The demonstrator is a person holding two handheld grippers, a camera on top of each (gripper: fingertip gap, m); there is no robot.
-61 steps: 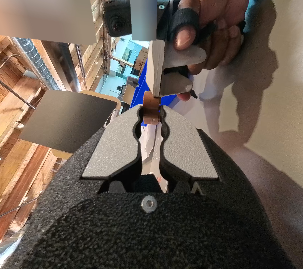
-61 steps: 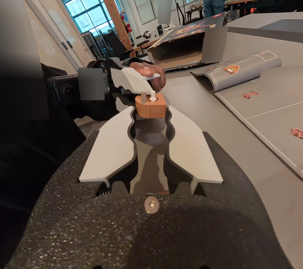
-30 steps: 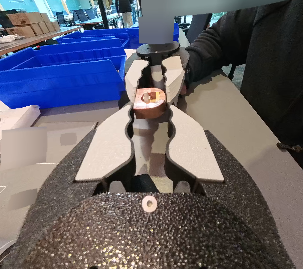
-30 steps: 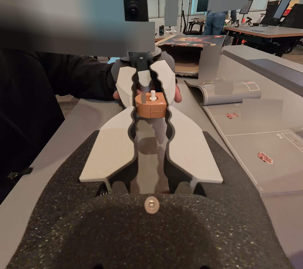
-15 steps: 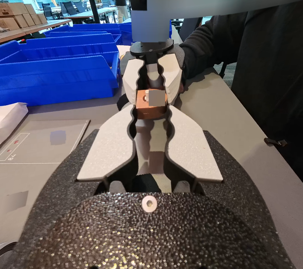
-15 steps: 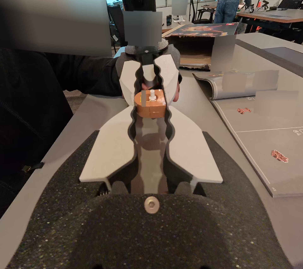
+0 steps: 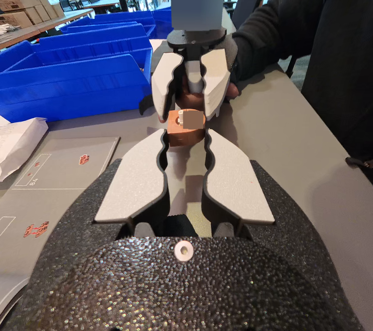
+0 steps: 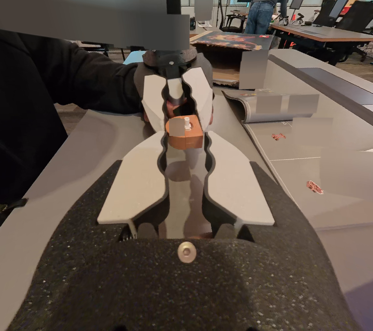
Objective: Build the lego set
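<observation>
A brown brick-built block (image 7: pixel 185 135), rounded on one side, has a white peg (image 7: pixel 180 117) standing in a hole on its top. It hangs a little above the grey table (image 7: pixel 272 149). My left gripper (image 7: pixel 186 133) is shut on the block's near end, with both pads against its sides. My right gripper (image 7: pixel 184 117) faces it from the far side and grips the same block. In the right wrist view my right gripper (image 8: pixel 185 135) is shut on the block (image 8: pixel 186 140), and the left gripper (image 8: pixel 181 127) holds its far end.
Blue bins (image 7: pixel 70 78) stand at the back left of the table, with a white paper bag (image 7: pixel 18 139) in front of them. An open grey booklet (image 8: pixel 302 149) lies flat beside the grippers. A cardboard box (image 8: pixel 232 54) stands behind it. The person's dark sleeves (image 7: pixel 282 38) flank the grippers. Left and right tips are no more than a few centimetres apart.
My left gripper has swung from a sideways tilt to level, facing the right gripper, and its jaws have closed onto the block. The right gripper has kept its grip throughout.
</observation>
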